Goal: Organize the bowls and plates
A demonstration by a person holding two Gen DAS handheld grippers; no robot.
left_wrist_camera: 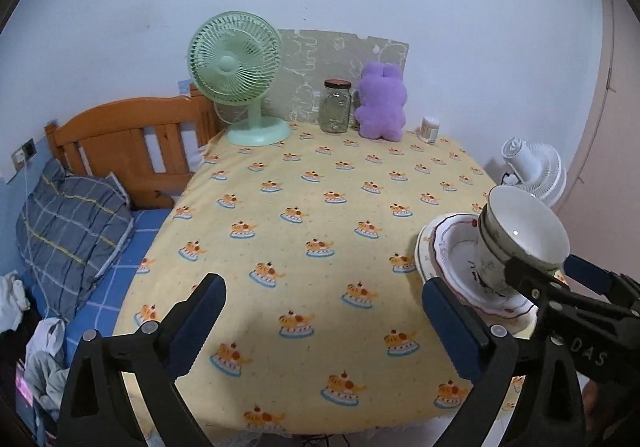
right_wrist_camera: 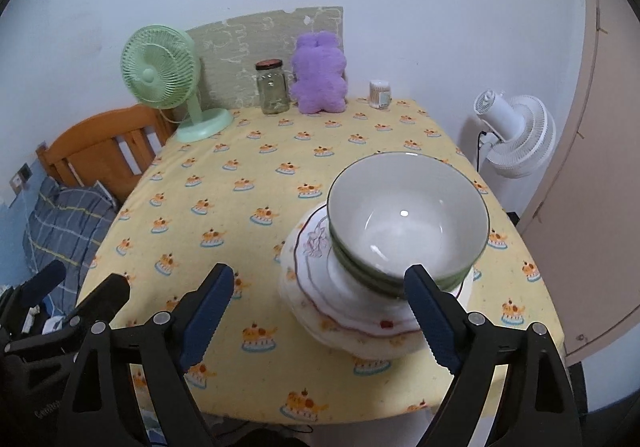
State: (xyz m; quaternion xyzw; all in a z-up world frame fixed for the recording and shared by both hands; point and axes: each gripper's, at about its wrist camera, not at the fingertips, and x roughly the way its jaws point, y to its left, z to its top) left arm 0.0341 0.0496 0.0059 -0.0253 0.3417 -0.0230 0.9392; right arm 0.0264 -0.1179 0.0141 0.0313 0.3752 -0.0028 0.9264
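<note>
Stacked white plates with red scalloped rims [right_wrist_camera: 352, 311] sit near the table's right front; in the left wrist view they lie at right [left_wrist_camera: 452, 247]. Nested bowls with green outsides and white insides [right_wrist_camera: 404, 231] rest tilted on the plates, also seen in the left wrist view [left_wrist_camera: 520, 235]. My right gripper [right_wrist_camera: 320, 315] is open, its jaws wide, just in front of the plates, with the right fingertip [right_wrist_camera: 424, 295] next to the bowls; it is seen from the side in the left wrist view [left_wrist_camera: 560, 271]. My left gripper [left_wrist_camera: 324, 315] is open and empty over the cloth, left of the stack.
A yellow tablecloth with a cake print [left_wrist_camera: 320, 187] covers the table. At the back stand a green fan [left_wrist_camera: 236, 71], a glass jar [left_wrist_camera: 335, 106], a purple plush toy [left_wrist_camera: 380, 103] and a small container [left_wrist_camera: 430, 129]. A white floor fan [right_wrist_camera: 516, 135] stands at right, a bed [left_wrist_camera: 80, 215] at left.
</note>
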